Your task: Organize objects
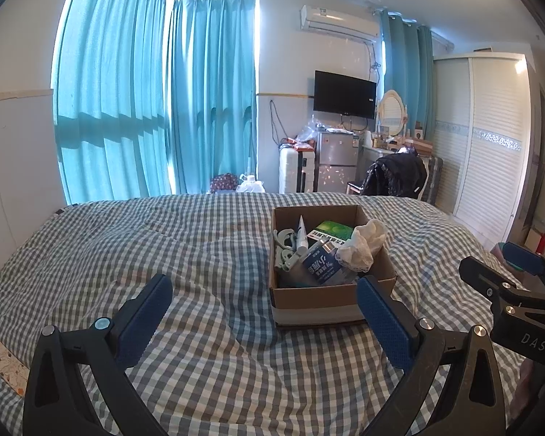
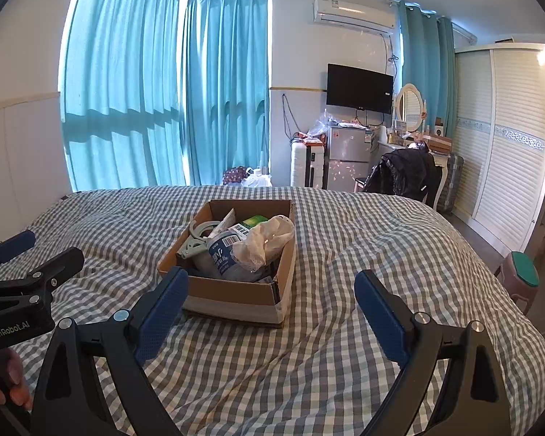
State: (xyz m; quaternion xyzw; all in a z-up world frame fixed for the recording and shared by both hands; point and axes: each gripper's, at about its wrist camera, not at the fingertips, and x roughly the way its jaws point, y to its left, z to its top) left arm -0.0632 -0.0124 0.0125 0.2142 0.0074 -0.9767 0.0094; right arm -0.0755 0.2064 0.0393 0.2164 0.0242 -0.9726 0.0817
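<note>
Checked bed (image 1: 207,239) w/ cardboard box (image 1: 319,299), phone case (image 1: 7,367).

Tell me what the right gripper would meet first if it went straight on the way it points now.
Probably the cardboard box on the checked bedspread. The right gripper is open and empty, and the box's near right corner sits between its fingers. Depth is unclear; angled lower, it would meet the bedspread first.

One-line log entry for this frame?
left tongs: open, empty | right tongs: open, empty | brown cardboard box: filled, on checked bedspread | phase: pre-grasp
</note>
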